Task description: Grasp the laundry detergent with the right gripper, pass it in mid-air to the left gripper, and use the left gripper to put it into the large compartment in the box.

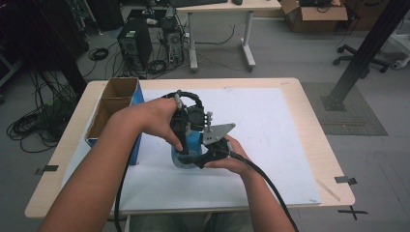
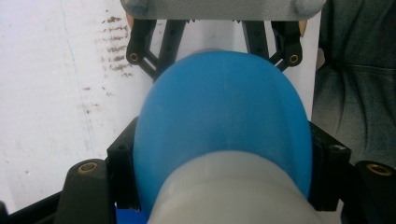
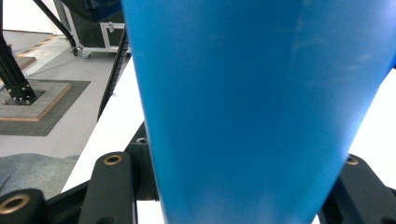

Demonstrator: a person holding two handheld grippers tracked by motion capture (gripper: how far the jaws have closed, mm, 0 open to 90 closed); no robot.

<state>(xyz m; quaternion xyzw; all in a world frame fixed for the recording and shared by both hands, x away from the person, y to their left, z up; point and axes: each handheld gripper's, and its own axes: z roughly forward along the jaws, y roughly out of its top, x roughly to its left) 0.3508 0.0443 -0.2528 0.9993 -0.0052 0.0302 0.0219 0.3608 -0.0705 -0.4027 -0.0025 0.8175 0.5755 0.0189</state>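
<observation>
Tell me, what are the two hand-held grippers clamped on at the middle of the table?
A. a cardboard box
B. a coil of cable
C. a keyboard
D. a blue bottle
D: the left gripper and the right gripper both meet at the blue bottle over the white mat, and each gripper view shows its black jaws on either side of the blue body.
</observation>
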